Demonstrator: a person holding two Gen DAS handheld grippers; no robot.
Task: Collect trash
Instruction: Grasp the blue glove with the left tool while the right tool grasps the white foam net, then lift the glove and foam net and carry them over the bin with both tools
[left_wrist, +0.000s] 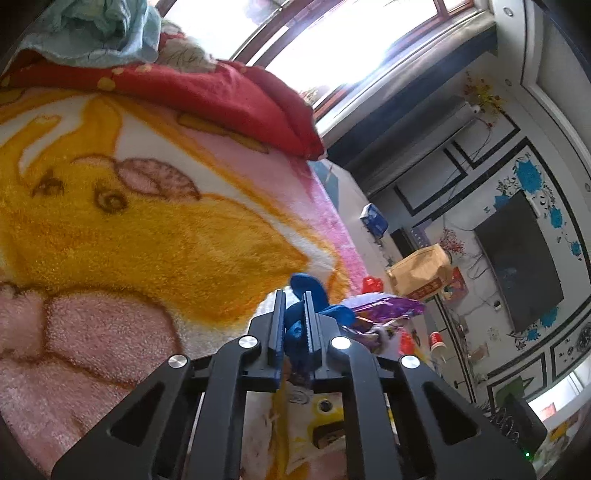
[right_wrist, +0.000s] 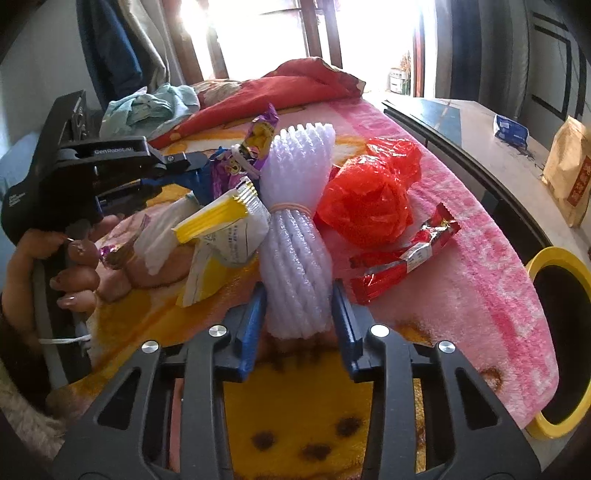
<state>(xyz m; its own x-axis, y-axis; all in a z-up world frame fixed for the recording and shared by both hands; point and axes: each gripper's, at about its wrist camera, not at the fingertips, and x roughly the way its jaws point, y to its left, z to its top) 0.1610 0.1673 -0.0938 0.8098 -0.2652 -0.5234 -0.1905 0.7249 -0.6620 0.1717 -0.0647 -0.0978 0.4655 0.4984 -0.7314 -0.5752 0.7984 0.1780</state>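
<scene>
White foam net (right_wrist: 295, 236), a ribbed bundle cinched at its waist by a rubber band, lies on the blanket (right_wrist: 461, 273) with its near end between the blue pads of the right gripper (right_wrist: 300, 325); the jaws look clamped on that end, the pads touching both sides of the foam. Soft foam like this could squash and slip out on lifting, I judge, since only the tip is caught and the heavier flared top reaches well beyond the jaws. It lies against the red bag (right_wrist: 365, 199) and the yellow-and-white sachet (right_wrist: 221, 221), so a lift might drag either along or knock the red wrapper (right_wrist: 402, 258) just beside it toward the edge of the bed. The left gripper (left_wrist: 294, 321) is shut on a blue scrap (left_wrist: 306, 288) that bunches above and between its pads, with a purple wrapper (left_wrist: 384, 310) just beside it; a thin, crumpled piece like that could pull free if only a fold is pinched, or the purple wrapper may snag and come up with it. The left hand (right_wrist: 74, 266) wraps the handle low at the left of the right wrist view, its gripper reaching across toward the pile and angled somewhat downward. The right gripper points more steeply down over the blanket. A yellow-rimmed bin (right_wrist: 554, 343) stands off the bed's right edge, the likely place for the trash, and neither piece is near it yet.
</scene>
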